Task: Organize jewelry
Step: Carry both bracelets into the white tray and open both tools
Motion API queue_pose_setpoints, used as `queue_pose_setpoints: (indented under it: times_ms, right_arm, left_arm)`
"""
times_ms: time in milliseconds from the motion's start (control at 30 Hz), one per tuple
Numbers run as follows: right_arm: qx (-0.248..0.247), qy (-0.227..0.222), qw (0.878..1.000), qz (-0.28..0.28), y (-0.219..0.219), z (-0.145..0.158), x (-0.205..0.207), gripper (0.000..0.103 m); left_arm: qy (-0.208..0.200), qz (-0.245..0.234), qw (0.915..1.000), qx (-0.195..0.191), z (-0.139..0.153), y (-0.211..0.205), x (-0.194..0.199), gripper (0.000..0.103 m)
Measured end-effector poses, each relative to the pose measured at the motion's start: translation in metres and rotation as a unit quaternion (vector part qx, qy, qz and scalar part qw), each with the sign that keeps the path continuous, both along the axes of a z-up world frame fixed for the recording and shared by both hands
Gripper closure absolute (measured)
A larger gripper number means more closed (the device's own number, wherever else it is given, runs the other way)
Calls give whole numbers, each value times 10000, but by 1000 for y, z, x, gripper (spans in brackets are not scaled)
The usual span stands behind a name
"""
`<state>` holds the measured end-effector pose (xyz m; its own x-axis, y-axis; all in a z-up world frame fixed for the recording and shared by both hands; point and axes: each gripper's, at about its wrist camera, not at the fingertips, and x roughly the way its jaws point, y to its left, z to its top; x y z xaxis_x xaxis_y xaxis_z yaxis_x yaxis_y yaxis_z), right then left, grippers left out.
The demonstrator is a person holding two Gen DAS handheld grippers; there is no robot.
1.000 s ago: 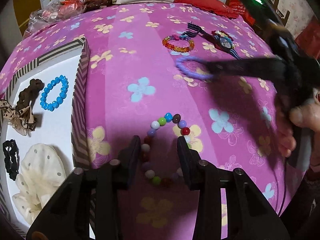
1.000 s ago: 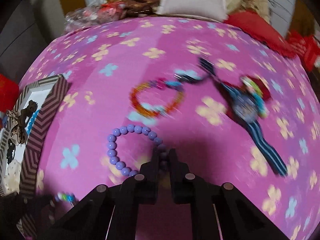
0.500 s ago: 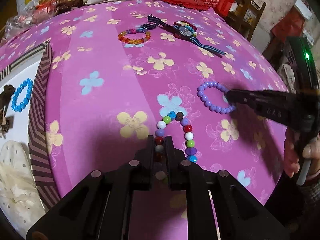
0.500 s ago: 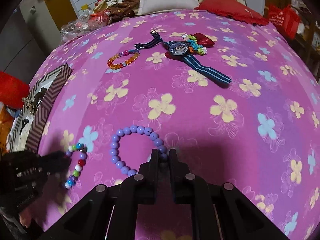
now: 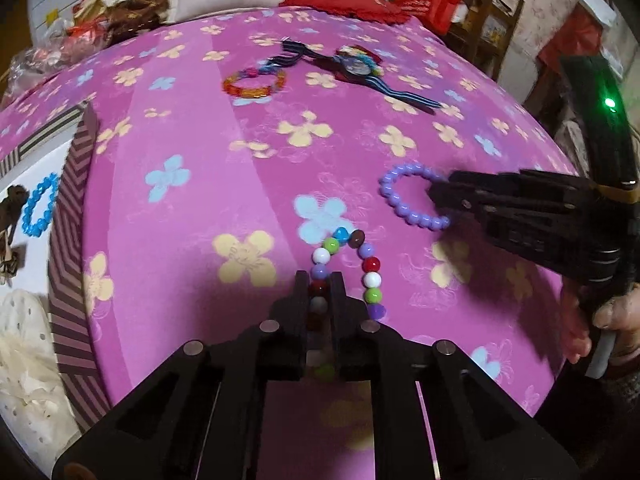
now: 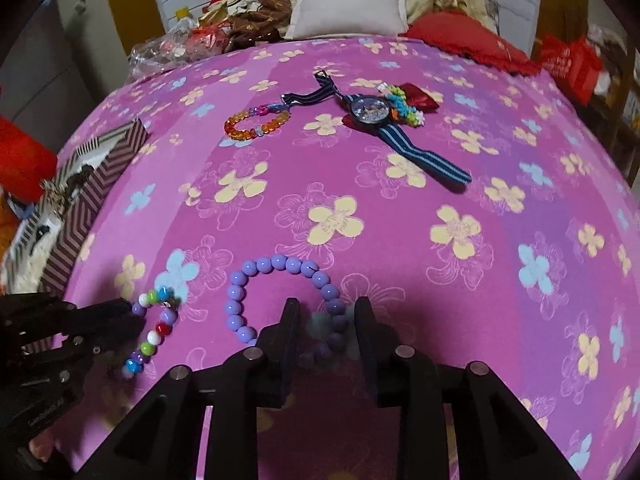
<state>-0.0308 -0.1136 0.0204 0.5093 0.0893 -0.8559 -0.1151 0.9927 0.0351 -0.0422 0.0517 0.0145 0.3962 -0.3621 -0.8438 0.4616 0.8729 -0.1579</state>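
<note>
My left gripper is shut on a multicoloured bead bracelet that lies on the pink flowered cloth; the bracelet also shows in the right wrist view, with the left gripper on it. My right gripper is open, its fingers either side of a purple bead bracelet resting on the cloth. The left wrist view shows the purple bracelet at the right gripper's tips.
A striped box at the left holds a blue bracelet and hair ties. An orange bead bracelet and a striped-strap watch lie further back. Pillows and clutter line the far edge.
My right gripper has opened and let go of the purple bracelet, which now lies on the cloth. My left gripper closed on the multicoloured bracelet a second ago and stays shut.
</note>
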Motion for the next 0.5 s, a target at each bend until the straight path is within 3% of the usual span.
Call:
queue_pose_setpoints:
  times_ms: [33, 133, 233, 500]
  right_arm:
    - [44, 9, 10000, 5, -1, 0, 1, 94]
    - [464, 88, 9988, -130, -9, 3, 7, 95]
    - [549, -13, 9983, -180, -11, 14, 8, 95]
    - [685, -382, 9968, -127, -3, 56, 2, 95]
  left_arm:
    - [-32, -17, 10000, -16, 2, -1, -2, 95]
    - [-199, -2, 9996, -210, 17, 5, -5, 95]
    - [-418, 96, 9984, -380, 35, 17, -8, 95]
    - [-540, 480, 9934, -892, 63, 55, -3, 95]
